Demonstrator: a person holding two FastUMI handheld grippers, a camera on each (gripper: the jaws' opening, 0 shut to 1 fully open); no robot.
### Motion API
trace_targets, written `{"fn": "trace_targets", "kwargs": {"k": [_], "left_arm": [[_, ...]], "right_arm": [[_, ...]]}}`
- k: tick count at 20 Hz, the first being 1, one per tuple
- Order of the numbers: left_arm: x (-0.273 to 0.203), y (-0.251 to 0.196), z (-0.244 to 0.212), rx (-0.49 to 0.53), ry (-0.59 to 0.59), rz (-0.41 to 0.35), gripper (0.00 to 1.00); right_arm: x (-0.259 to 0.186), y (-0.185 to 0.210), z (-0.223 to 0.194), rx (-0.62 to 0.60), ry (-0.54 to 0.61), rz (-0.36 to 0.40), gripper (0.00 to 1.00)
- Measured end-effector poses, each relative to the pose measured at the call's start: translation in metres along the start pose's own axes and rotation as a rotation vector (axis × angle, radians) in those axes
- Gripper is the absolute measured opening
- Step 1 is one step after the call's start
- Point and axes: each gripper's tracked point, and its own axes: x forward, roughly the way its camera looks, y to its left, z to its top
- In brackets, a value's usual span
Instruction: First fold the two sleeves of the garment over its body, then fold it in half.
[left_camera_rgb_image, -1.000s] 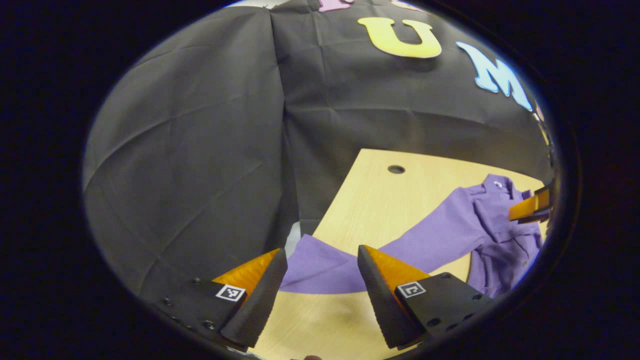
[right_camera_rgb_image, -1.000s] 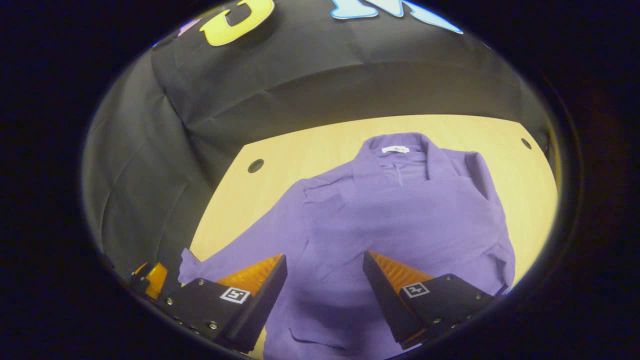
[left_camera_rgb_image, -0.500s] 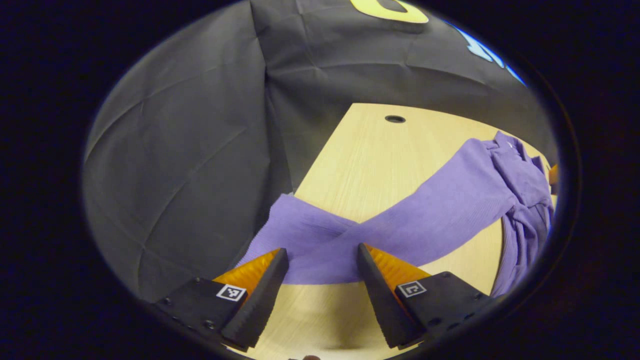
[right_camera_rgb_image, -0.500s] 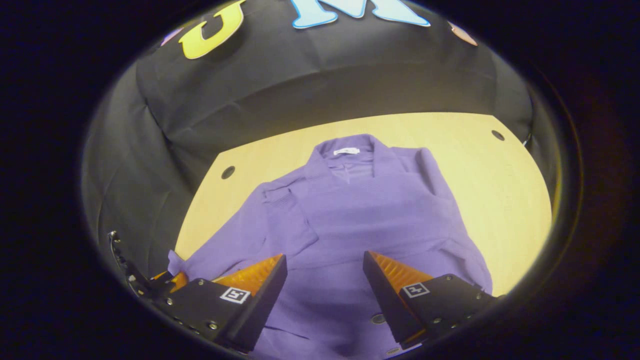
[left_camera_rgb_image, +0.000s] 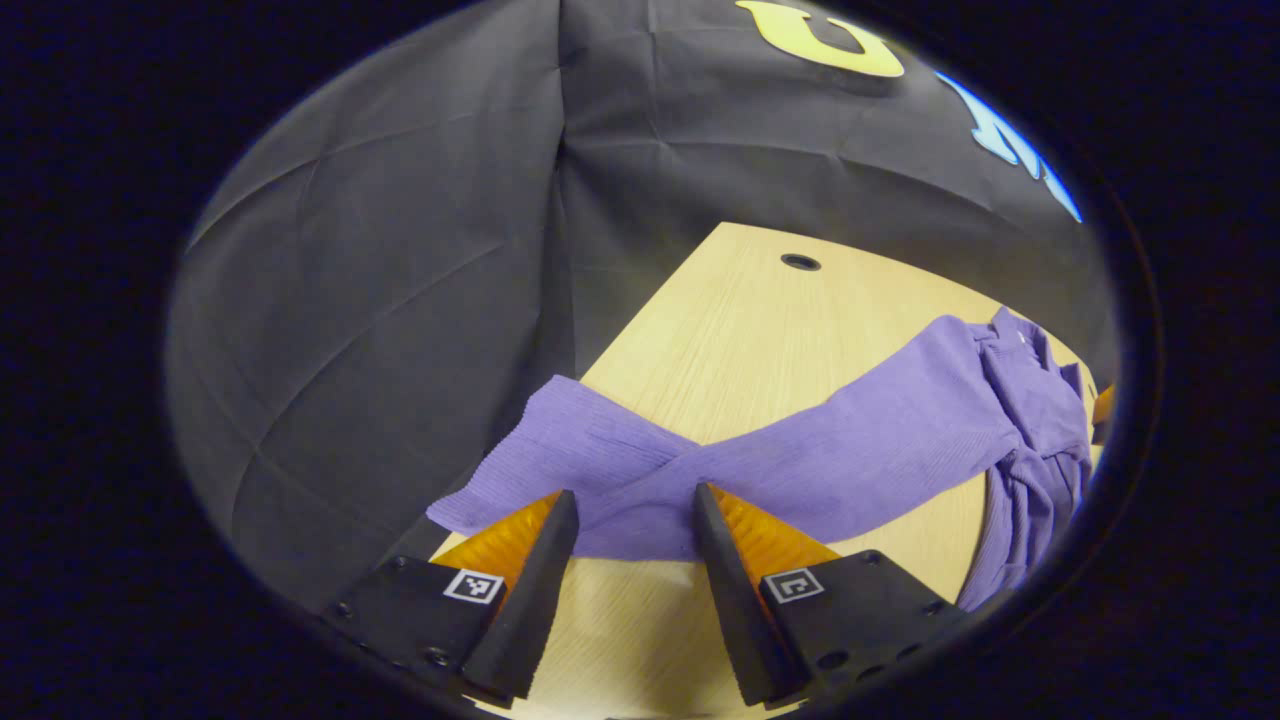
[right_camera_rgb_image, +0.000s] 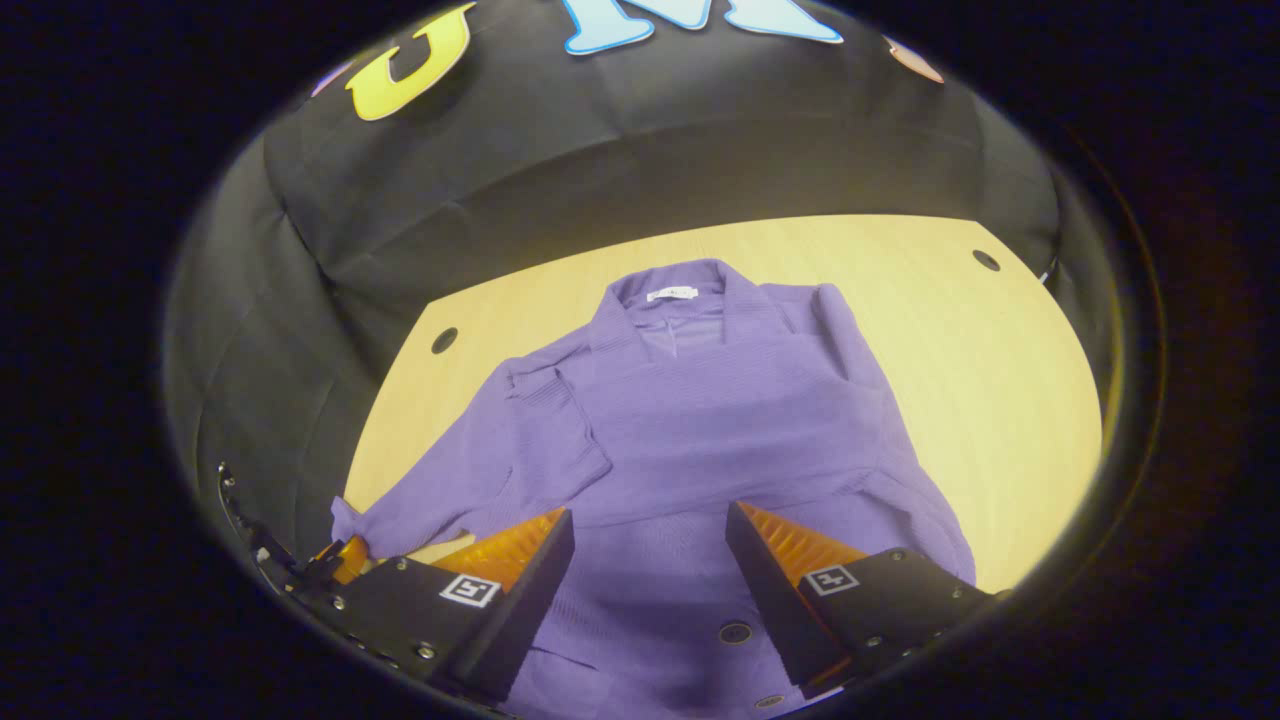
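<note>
A purple button-up garment (right_camera_rgb_image: 700, 420) lies flat on the wooden table (right_camera_rgb_image: 980, 370), collar at the far end. One sleeve (right_camera_rgb_image: 850, 340) is folded in along the body. The other sleeve (left_camera_rgb_image: 800, 460) stretches out sideways to the table's edge, and its cuff (left_camera_rgb_image: 500, 485) overhangs that edge. My left gripper (left_camera_rgb_image: 632, 495) is open, with the sleeve lying across the gap at its fingertips. It also appears low on the left in the right gripper view (right_camera_rgb_image: 345, 560). My right gripper (right_camera_rgb_image: 648, 510) hovers open over the garment's lower body, holding nothing.
Black cloth walls close off the booth behind and beside the table. The tabletop has a round cable hole near each far corner (right_camera_rgb_image: 444, 340) (right_camera_rgb_image: 986, 260), one also seen in the left gripper view (left_camera_rgb_image: 800, 262). Bare wood lies to the right of the garment.
My left gripper moved up to the outstretched sleeve and its fingers narrowed slightly around it. My right gripper drew back towards the hem, so the garment sits farther off.
</note>
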Motion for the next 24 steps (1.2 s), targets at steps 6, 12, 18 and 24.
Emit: {"fn": "trace_targets", "kwargs": {"k": [6,12,18,24], "left_arm": [[0.006,-0.009,0.005,-0.038,-0.023,-0.003,0.30],[0.006,-0.012,0.008,-0.026,0.030,0.054,0.07],[-0.006,-0.036,0.028,0.041,0.025,0.025,0.07],[-0.021,-0.090,0.083,0.011,-0.064,-0.049,0.07]], "right_arm": [[-0.006,-0.011,-0.001,-0.003,0.004,0.002,0.94],[-0.014,-0.023,-0.001,-0.002,-0.008,0.000,0.94],[-0.022,-0.036,0.004,0.019,-0.027,-0.002,0.94],[-0.027,-0.051,0.005,0.055,-0.043,0.000,0.94]]}}
